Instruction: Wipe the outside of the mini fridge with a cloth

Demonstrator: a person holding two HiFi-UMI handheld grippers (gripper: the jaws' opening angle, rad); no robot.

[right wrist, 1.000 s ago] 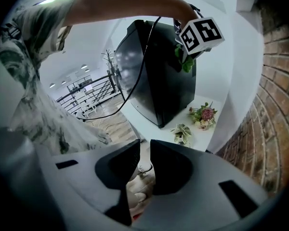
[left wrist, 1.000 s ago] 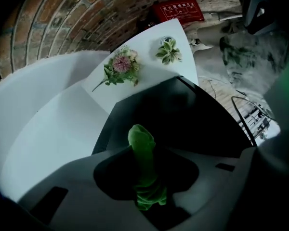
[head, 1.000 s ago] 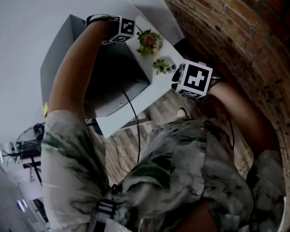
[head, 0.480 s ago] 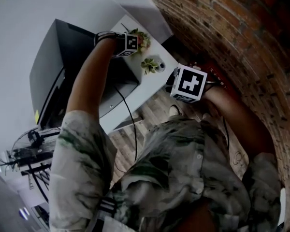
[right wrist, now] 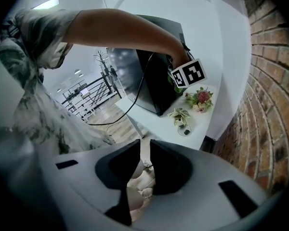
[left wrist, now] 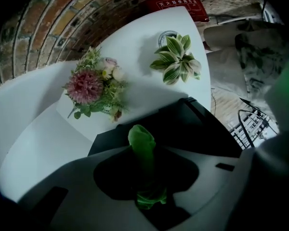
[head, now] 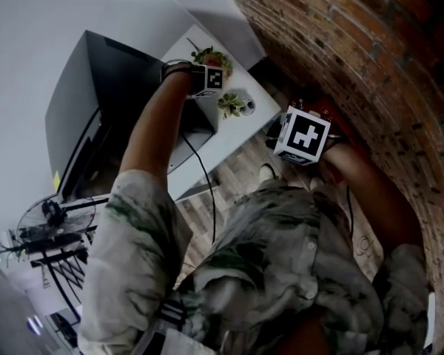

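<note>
Your left gripper clamped on cloth at fridge top corner. Right gripper pinched together, empty, well off fridge. Wiping step: next, press cloth down, sweep across.

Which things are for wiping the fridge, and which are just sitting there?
For the job: the green cloth, held in the left tongs; the black boxy mini fridge.
Just sitting there: the pink flower bunch, the small leafy potted plant, the white table.
</note>
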